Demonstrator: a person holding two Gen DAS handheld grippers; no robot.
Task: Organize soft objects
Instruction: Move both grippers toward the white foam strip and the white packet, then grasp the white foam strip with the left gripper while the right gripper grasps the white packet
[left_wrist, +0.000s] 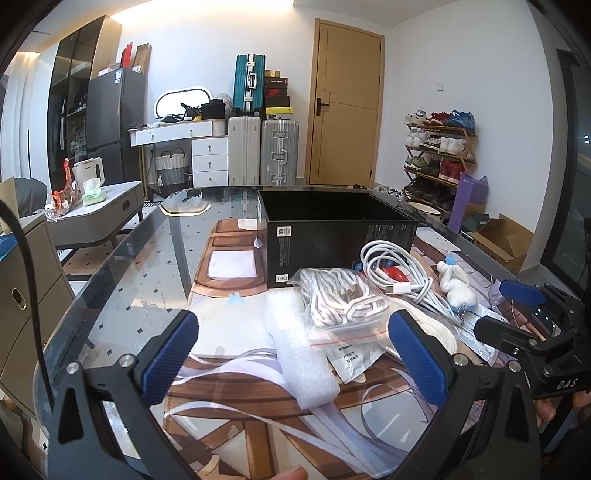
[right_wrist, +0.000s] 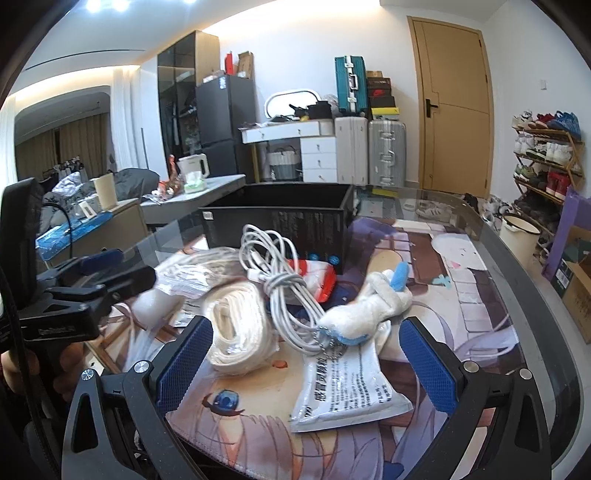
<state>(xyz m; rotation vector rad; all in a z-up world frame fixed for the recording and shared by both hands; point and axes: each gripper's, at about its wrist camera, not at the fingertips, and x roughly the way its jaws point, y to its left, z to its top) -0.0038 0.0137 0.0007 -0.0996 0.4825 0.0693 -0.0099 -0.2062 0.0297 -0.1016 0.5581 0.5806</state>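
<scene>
A: Where do the two tools stand?

B: Left gripper (left_wrist: 293, 354) is spread wide and empty, low over the counter (left_wrist: 122, 295). Between its pads lie a white foam strip (left_wrist: 301, 354) and, at about one o'clock, a zip bag of white cord (left_wrist: 340, 302). Right gripper (right_wrist: 304, 358) is also spread with nothing in it; the plush toy (right_wrist: 364, 310) sits at one o'clock from it, with a printed sachet (right_wrist: 347, 391) just beneath.

A: And beyond those?

B: A coiled white cable (right_wrist: 280, 273) at twelve, a rolled white band (right_wrist: 240, 332) at ten, then the open black box (left_wrist: 332, 221) behind the pile, probably where it all goes.

A: How will they handle?

B: All light and yielding, I'd judge. Foam crushes, so pinch it mid-length, gently. The bag is slick; take it through the bundled cord, not the film. The plush wants a hold across its body; its bead chain may snag the cable. Something red (right_wrist: 317, 280) lies under the cable, and I can't tell what it is.
</scene>
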